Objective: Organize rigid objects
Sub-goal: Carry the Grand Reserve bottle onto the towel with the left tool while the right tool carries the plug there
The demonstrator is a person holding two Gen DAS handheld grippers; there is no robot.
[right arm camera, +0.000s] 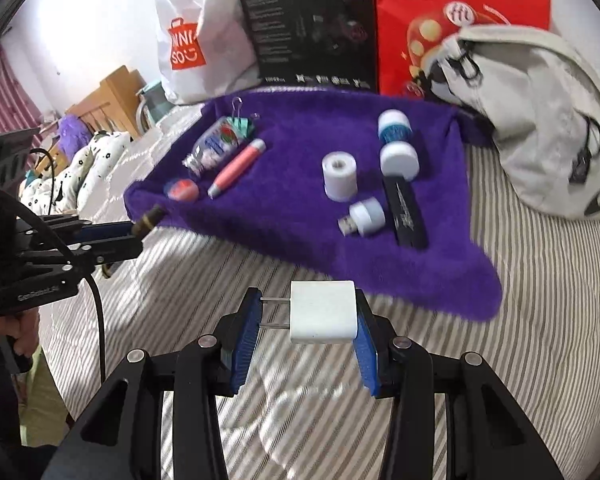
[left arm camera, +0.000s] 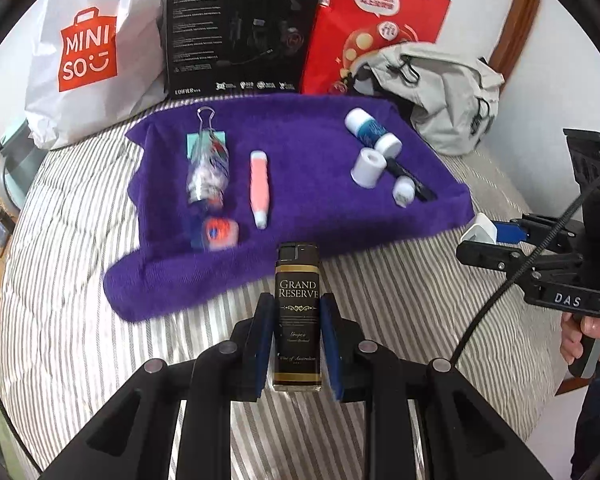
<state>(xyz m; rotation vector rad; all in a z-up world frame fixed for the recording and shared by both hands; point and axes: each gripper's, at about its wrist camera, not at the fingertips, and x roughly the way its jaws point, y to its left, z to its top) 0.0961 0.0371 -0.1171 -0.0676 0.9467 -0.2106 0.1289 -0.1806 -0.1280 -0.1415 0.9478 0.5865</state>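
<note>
My left gripper [left arm camera: 298, 316] is shut on a black and gold lighter [left arm camera: 297, 312] labelled Grand Reserve, held just short of the purple towel [left arm camera: 300, 200]. My right gripper [right arm camera: 306, 312] is shut on a white plug adapter [right arm camera: 324, 312], prongs pointing left, held near the towel's [right arm camera: 292, 216] front edge. On the towel lie a clear bottle [left arm camera: 208, 168] with a binder clip, a pink tube [left arm camera: 258, 188], an orange cap [left arm camera: 218, 232], a white roll [left arm camera: 366, 168], a blue and white bottle [left arm camera: 374, 132], a black stick [right arm camera: 406, 216] and a small USB light [right arm camera: 362, 216].
The towel lies on a striped bed [left arm camera: 380, 300]. Behind it stand a white shopping bag [left arm camera: 88, 52], a black box [left arm camera: 240, 28] and a red bag [left arm camera: 372, 20]. A grey backpack [right arm camera: 540, 128] sits at the right. A hand [left arm camera: 596, 332] holds the right gripper's handle.
</note>
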